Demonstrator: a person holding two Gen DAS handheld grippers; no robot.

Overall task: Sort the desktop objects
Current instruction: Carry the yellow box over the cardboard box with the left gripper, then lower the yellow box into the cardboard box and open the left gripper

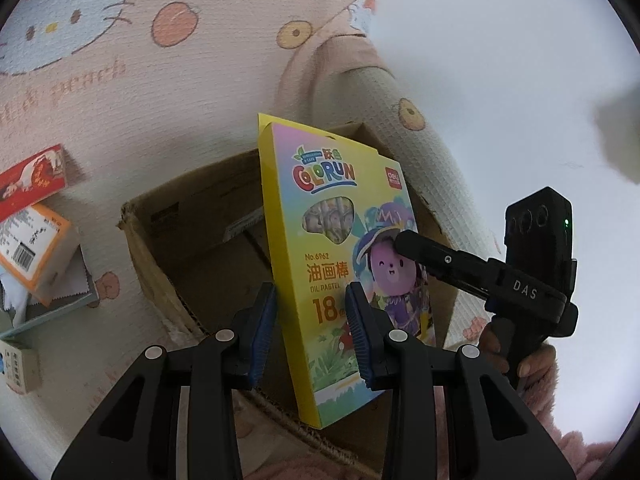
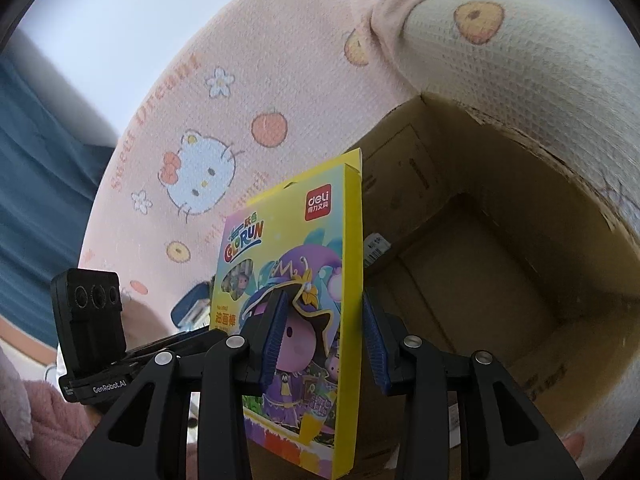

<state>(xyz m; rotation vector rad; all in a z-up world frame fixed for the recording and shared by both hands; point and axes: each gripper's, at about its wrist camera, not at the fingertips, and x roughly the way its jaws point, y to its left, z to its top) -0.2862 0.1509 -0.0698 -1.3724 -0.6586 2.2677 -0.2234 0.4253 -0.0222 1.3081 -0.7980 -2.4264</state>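
Pastel box (image 1: 340,264) upright over open carton (image 2: 500,248) | both jaws clamp its edges | carton floor bare

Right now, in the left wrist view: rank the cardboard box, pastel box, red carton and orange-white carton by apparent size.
1. cardboard box, though partly hidden by the pastel box.
2. pastel box, but it sits very near the camera, so it looks inflated.
3 and 4. red carton and orange-white carton look alike; no ranking.
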